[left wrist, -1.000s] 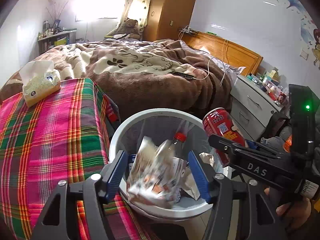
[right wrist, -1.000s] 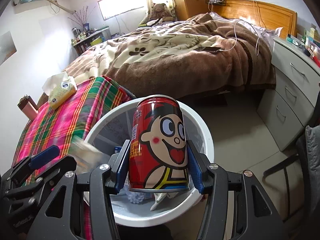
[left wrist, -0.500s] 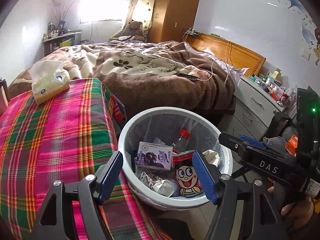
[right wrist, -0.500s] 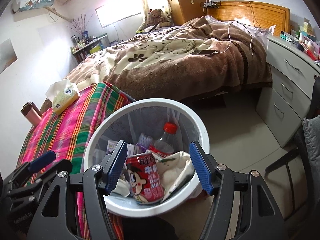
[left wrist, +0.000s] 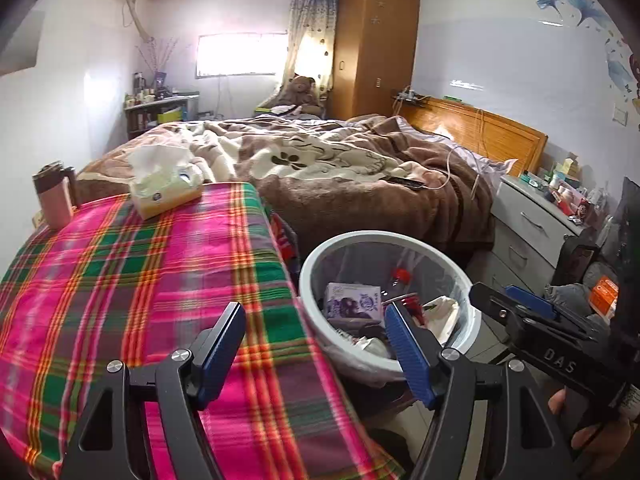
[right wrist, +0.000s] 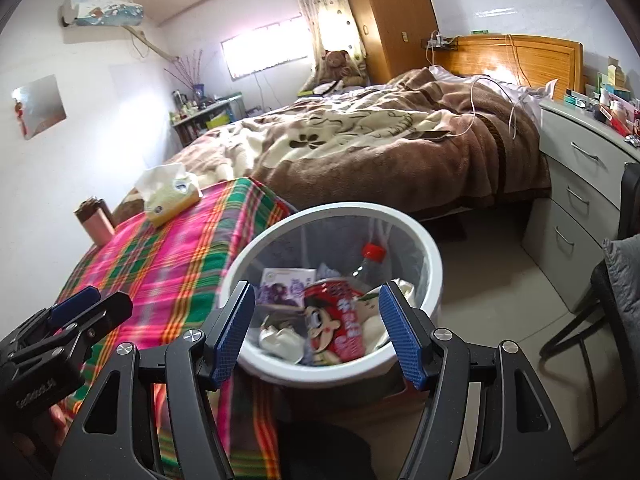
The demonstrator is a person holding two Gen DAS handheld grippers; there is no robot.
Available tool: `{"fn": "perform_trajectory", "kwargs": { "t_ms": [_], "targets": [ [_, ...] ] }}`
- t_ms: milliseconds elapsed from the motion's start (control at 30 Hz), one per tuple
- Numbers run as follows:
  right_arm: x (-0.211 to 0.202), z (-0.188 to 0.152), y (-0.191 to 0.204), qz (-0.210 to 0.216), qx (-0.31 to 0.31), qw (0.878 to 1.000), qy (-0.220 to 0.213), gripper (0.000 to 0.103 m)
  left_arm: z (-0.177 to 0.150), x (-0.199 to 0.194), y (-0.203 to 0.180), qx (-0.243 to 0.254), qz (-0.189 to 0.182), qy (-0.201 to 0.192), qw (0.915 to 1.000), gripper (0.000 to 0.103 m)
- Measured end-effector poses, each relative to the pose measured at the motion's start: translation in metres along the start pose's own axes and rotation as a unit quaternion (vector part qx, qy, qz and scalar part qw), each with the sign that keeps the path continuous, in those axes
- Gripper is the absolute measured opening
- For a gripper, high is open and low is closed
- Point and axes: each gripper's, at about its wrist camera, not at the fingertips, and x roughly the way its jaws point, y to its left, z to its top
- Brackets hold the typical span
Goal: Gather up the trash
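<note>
A white round bin [right wrist: 433,248] with a clear liner stands on the floor beside the plaid table. In it lie a red cartoon can [right wrist: 336,322], a purple-and-white packet [right wrist: 283,288], a bottle with a red cap [right wrist: 372,254] and a crumpled wrapper [right wrist: 280,336]. My right gripper [right wrist: 316,300] hangs open above the bin's near rim with nothing between its fingers. My left gripper [left wrist: 314,320] is open and empty too, over the table's edge with the bin [left wrist: 360,236] to its right. The can [left wrist: 412,303] is half hidden behind its right finger.
The plaid-covered table [left wrist: 120,280] carries a tissue pack [left wrist: 164,188] and a pink tumbler [left wrist: 54,200] at its far end. A bed with a brown blanket [right wrist: 400,148] lies behind the bin. A grey dresser [right wrist: 580,200] and a chair [right wrist: 600,300] stand at the right.
The left gripper let go of the crumpled wrapper and the right one let go of the red can; both fell into the bin. Both grippers then drew back, the left one over the table.
</note>
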Motion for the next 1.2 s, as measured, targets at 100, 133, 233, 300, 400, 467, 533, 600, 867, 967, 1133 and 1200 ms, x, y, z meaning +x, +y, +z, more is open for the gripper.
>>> {"fn": "perform_trajectory", "kwargs": {
  "t_ms": [100,133,233,300,400,467,533,600,867,967,1133,1200],
  "targets": [
    [-0.005,-0.008,0.005,0.005,-0.006,1.000,-0.009,0.066,-0.009,-0.010,0.003,0.002,0.027,-0.006,0.9996,0.072],
    [-0.008,-0.012,0.007,0.007,-0.013,1.000,-0.022,0.066,-0.011,-0.014,0.005,0.001,0.032,-0.007,0.9994,0.072],
    [-0.015,-0.022,0.017,-0.006,-0.044,0.998,-0.047,0.070,-0.021,-0.023,0.011,-0.004,0.036,-0.019,0.9992,0.072],
    [-0.016,-0.026,0.020,-0.004,-0.049,0.998,-0.046,0.070,-0.026,-0.031,0.013,-0.002,0.051,-0.036,0.9980,0.072],
    [-0.019,-0.031,0.021,0.003,-0.044,0.998,-0.044,0.070,-0.036,-0.041,0.012,0.013,0.075,-0.062,0.9952,0.072],
    [-0.022,-0.033,0.022,0.000,-0.043,0.998,-0.048,0.070,-0.040,-0.043,0.014,0.021,0.082,-0.065,0.9943,0.072],
    [-0.025,-0.034,0.023,-0.003,-0.041,0.998,-0.049,0.070,-0.043,-0.045,0.015,0.024,0.084,-0.060,0.9943,0.072],
    [-0.027,-0.035,0.023,0.000,-0.037,0.998,-0.051,0.070,-0.046,-0.045,0.017,0.022,0.083,-0.056,0.9948,0.072],
    [-0.029,-0.039,0.023,0.002,-0.027,0.998,-0.051,0.070,-0.049,-0.043,0.020,0.017,0.085,-0.048,0.9950,0.072],
    [-0.029,-0.040,0.025,0.004,-0.028,0.998,-0.051,0.070,-0.049,-0.042,0.019,0.016,0.086,-0.046,0.9951,0.072],
    [-0.030,-0.041,0.028,0.005,-0.032,0.998,-0.050,0.070,-0.050,-0.043,0.020,0.013,0.085,-0.046,0.9953,0.072],
    [-0.030,-0.041,0.028,0.004,-0.034,0.998,-0.050,0.070,-0.050,-0.043,0.020,0.011,0.085,-0.045,0.9953,0.072]
  ]
}}
